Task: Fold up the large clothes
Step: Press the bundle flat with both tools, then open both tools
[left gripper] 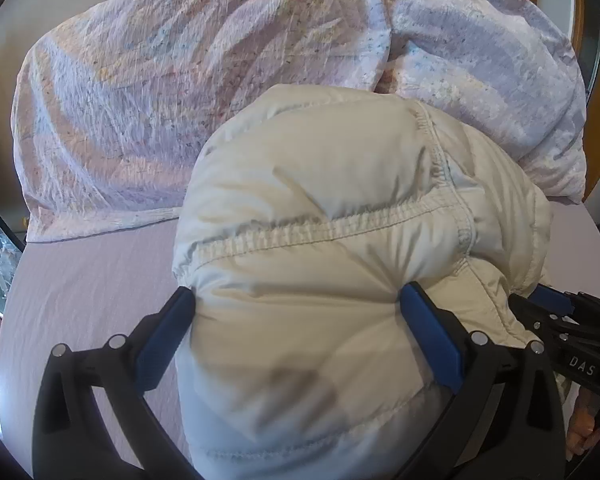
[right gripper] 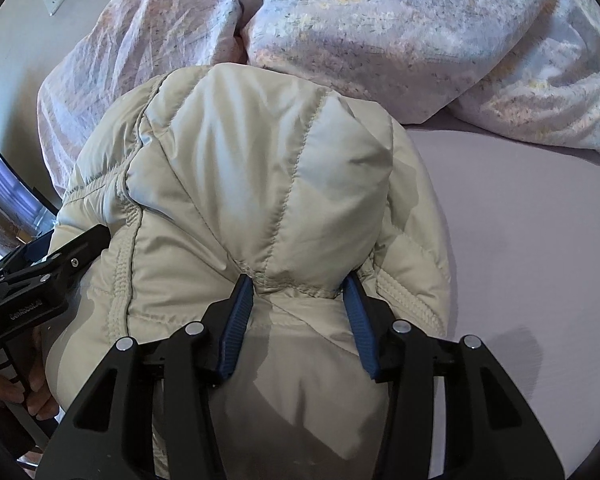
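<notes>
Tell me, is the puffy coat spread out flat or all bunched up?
Bunched up. The cream puffer jacket sits as a rounded heap on the bed sheet, its quilted panels bulging between both grippers' fingers, with no sleeves laid out.

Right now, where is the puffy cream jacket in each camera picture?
Left wrist view: the puffy cream jacket fills the lower middle, bulging between the left gripper jaws.
Right wrist view: the jacket fills the centre, pinched by the right gripper jaws.
Shared landmark: the crumpled floral duvet lies behind it on the bed in both.
</notes>
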Motion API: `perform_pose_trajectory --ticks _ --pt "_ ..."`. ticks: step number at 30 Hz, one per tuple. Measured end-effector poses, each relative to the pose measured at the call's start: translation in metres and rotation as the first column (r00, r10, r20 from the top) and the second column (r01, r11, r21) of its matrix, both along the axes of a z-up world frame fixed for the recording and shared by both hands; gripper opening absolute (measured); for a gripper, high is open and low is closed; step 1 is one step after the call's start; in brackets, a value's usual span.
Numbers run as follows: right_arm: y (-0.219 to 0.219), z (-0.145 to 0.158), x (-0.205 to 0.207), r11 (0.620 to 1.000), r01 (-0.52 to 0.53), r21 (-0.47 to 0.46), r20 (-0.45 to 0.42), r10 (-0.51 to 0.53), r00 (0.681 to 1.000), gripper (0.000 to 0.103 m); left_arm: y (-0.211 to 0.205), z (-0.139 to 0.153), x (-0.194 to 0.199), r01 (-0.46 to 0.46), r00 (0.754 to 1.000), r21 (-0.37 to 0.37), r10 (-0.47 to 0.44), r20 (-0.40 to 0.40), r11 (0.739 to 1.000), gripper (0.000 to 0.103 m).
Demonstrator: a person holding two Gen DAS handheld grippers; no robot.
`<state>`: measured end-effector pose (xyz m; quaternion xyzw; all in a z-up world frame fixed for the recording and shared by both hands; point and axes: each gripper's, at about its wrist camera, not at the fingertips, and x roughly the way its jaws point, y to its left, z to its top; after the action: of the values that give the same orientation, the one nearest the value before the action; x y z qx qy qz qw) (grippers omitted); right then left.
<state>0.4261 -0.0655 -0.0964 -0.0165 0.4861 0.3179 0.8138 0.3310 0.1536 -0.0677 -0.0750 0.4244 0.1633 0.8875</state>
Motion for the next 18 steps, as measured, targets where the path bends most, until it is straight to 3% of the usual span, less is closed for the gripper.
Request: perform_pose_trajectory --ticks 5,11,18 --pt "-0.003 0.015 -0.006 1.000 0.027 -0.005 0.020 -0.027 0.999 0.047 0.004 -0.001 0.004 0.001 1.000 -0.016 -0.001 -0.024 1.000 0.101" --pt "-0.023 0.039 -0.026 0.995 0.052 0.088 0.043 -0.056 0.997 0.046 0.005 -0.002 0.006 -0.007 0.999 -0.027 0.006 -0.040 1.000 0.101" --pt "-0.012 0.022 -0.032 0.999 0.037 -0.036 0.025 -0.036 0.999 0.045 0.007 0.003 0.003 -0.017 0.999 -0.043 0.015 -0.039 0.999 0.101"
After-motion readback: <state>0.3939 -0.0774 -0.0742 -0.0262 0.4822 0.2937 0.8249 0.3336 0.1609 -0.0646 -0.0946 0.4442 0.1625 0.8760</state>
